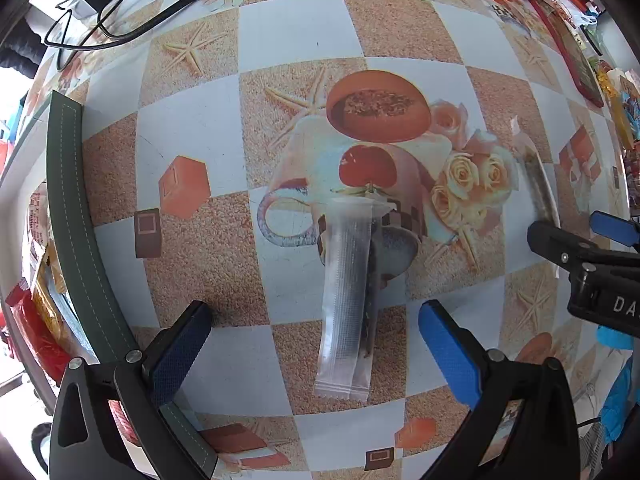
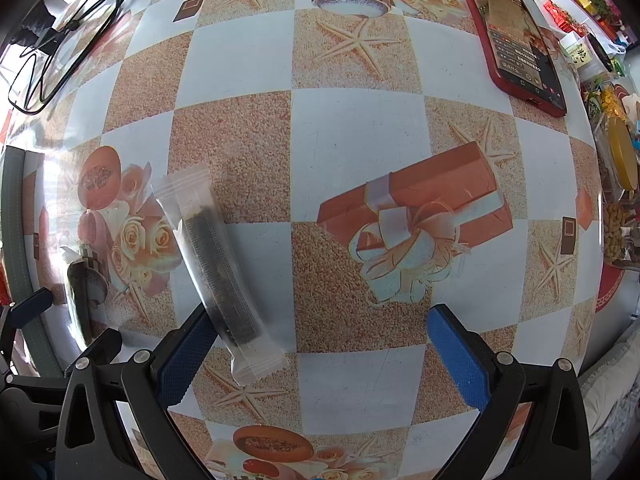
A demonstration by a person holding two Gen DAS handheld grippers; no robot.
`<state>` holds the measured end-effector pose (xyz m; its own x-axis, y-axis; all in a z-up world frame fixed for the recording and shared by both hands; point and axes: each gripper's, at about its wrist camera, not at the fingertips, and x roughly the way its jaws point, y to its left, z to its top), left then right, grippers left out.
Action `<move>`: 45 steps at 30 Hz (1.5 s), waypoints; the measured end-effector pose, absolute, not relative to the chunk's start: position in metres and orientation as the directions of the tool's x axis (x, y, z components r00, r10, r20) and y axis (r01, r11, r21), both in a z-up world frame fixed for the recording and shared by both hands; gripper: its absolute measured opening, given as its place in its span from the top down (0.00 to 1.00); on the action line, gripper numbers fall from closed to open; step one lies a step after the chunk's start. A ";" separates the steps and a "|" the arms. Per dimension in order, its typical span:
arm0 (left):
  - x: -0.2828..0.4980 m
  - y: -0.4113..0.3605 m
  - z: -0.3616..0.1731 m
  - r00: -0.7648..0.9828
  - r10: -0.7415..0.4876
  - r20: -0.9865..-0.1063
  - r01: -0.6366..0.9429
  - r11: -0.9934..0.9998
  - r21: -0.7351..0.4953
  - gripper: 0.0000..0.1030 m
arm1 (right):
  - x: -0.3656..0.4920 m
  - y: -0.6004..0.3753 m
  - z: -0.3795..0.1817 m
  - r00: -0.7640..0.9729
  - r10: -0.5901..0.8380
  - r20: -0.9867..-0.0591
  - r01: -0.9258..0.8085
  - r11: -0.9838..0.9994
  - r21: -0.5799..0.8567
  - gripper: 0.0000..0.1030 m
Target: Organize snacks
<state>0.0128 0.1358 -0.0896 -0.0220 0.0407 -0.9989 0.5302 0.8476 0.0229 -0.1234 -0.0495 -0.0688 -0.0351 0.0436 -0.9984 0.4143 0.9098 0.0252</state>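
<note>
1. The table [image 1: 296, 36], under a checked cloth printed with starfish, roses and gift boxes, fills both views.
2. A dark green stitched strip [image 1: 68, 208] curves along the table's left edge in the left wrist view; past it lie red and yellow packets [image 1: 36, 320], which the right wrist view does not show.
3. A red-cased phone [image 2: 516, 36] lies screen-up at the far right in the right wrist view; the left wrist view catches only its thin edge.
4. A black cable [image 1: 120, 12] loops at the far left corner of the table.
5. The left gripper [image 1: 316, 344] points down with its jaws wide apart, gripping nothing. A clear snack stick [image 1: 348, 300] lies flat on the cloth between its fingers, touching neither pad, with a second dark stick partly hidden under it.
6. The right gripper [image 2: 324, 352] also has its jaws spread, clamped on nothing. Another clear snack stick [image 2: 216, 268] lies slanted, its near end just beside, perhaps touching, the left finger [image 2: 184, 360].
7. Jars and packets [image 2: 616, 184] crowd the far right edge, clear of both grippers.
</note>
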 end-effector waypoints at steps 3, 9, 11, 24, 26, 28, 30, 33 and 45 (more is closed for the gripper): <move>0.012 0.136 -0.088 -0.018 0.038 -0.999 0.531 0.847 0.023 0.00 | -0.123 -0.049 -0.068 -0.032 0.042 -0.999 0.414 0.910 0.025 0.00; 0.011 0.137 -0.088 -0.014 0.036 -0.999 0.533 0.846 0.023 0.00 | -0.123 -0.050 -0.067 -0.029 0.041 -0.999 0.411 0.911 0.026 0.00; 0.010 0.137 -0.089 -0.014 0.036 -0.999 0.532 0.846 0.023 0.00 | -0.122 -0.050 -0.067 -0.028 0.041 -0.999 0.408 0.912 0.026 0.00; 0.009 0.139 -0.087 -0.010 0.034 -0.999 0.535 0.845 0.023 0.00 | -0.120 -0.049 -0.064 -0.013 0.033 -0.999 0.388 0.921 0.026 0.00; 0.009 0.139 -0.087 -0.010 0.034 -0.999 0.537 0.843 0.023 0.00 | -0.121 -0.048 -0.063 -0.014 0.034 -0.999 0.388 0.921 0.026 0.00; 0.009 0.138 -0.088 -0.011 0.034 -0.999 0.538 0.843 0.023 0.00 | -0.120 -0.048 -0.063 -0.015 0.034 -0.999 0.387 0.922 0.026 0.00; 0.009 0.138 -0.089 -0.010 0.033 -0.999 0.537 0.843 0.023 0.00 | -0.120 -0.048 -0.063 -0.015 0.034 -0.999 0.385 0.922 0.026 0.00; 0.009 0.138 -0.088 -0.006 0.030 -1.000 0.540 0.842 0.022 0.00 | -0.120 -0.047 -0.063 -0.012 0.033 -0.999 0.383 0.923 0.025 0.00; 0.010 0.137 -0.088 0.005 0.021 -1.000 0.545 0.838 0.021 0.00 | -0.111 -0.047 -0.065 -0.047 0.047 -0.998 0.369 0.929 0.027 0.00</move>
